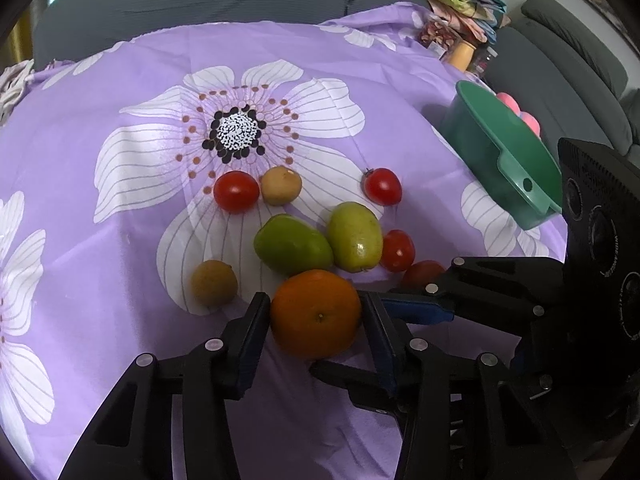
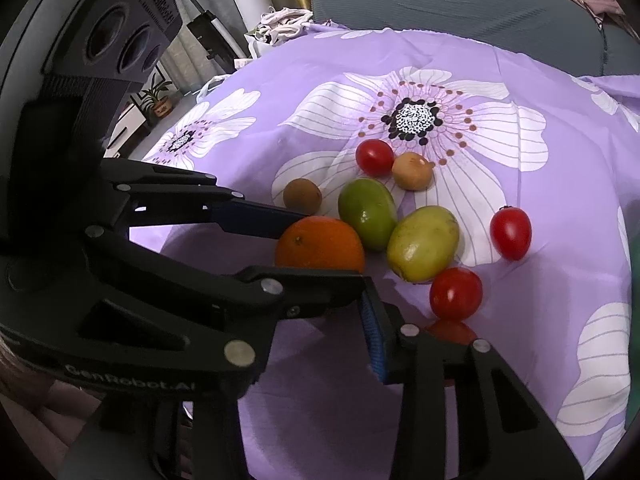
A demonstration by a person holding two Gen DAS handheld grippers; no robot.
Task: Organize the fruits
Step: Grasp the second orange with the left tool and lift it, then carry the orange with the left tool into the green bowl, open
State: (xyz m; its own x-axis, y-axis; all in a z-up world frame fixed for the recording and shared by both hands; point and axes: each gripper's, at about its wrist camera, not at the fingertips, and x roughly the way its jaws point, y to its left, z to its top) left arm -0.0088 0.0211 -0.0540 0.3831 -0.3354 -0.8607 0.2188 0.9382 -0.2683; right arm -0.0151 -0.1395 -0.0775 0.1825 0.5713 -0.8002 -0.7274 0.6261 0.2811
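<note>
Fruits lie on a purple flowered cloth (image 1: 120, 92). My left gripper (image 1: 316, 312) is shut on an orange (image 1: 316, 314), its pads on both sides; the orange also shows in the right wrist view (image 2: 320, 244). Beyond it lie two green fruits (image 1: 294, 244) (image 1: 355, 236), two small brown fruits (image 1: 214, 283) (image 1: 281, 185) and several red tomatoes (image 1: 236, 191) (image 1: 382, 186) (image 1: 397, 250). My right gripper (image 1: 420, 304) reaches in from the right, close to a tomatoes (image 1: 422, 273). In its own view only one blue-padded finger (image 2: 374, 340) shows, beside a tomato (image 2: 454, 330).
A green bowl (image 1: 496, 148) with a handle stands at the cloth's right edge, pink items behind it. A grey sofa (image 1: 200, 0) runs along the far side. Clutter and a yellow bottle (image 1: 462, 54) sit at the back right.
</note>
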